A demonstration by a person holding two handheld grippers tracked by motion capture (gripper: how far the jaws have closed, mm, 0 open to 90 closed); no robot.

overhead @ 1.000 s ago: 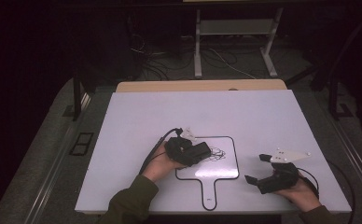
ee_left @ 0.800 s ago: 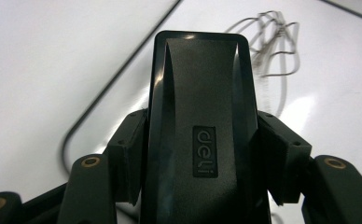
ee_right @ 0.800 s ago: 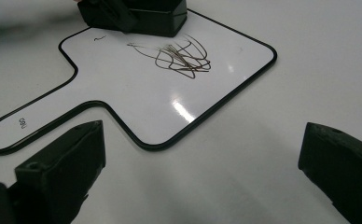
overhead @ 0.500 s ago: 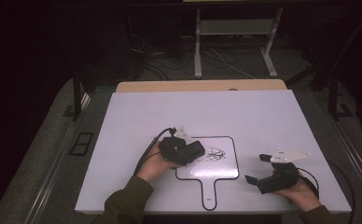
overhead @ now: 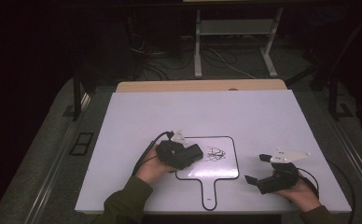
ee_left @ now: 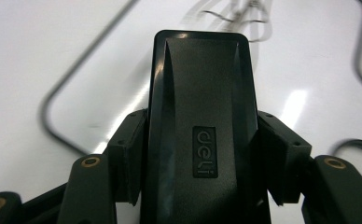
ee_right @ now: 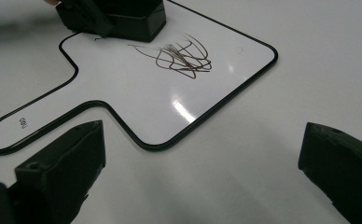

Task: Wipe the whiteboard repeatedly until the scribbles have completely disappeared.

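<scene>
Clamped on a black whiteboard eraser [ee_left: 200, 126], left gripper [overhead: 181, 156]; now nearer the scribble [overhead: 215, 153] on the paddle-shaped whiteboard [overhead: 226, 170] than a second ago, so wiping looks imminent. Wide open and empty, right gripper [overhead: 263, 170], resting right of the board.

The surface [overhead: 263, 121] is white and flat, with a strip of light wood along its far edge. A small white board [overhead: 216, 170] with a black rim and a short handle lies flat on it, near the front edge. The handle points toward the person. Dark scribbles [overhead: 215, 153] mark the board.
</scene>
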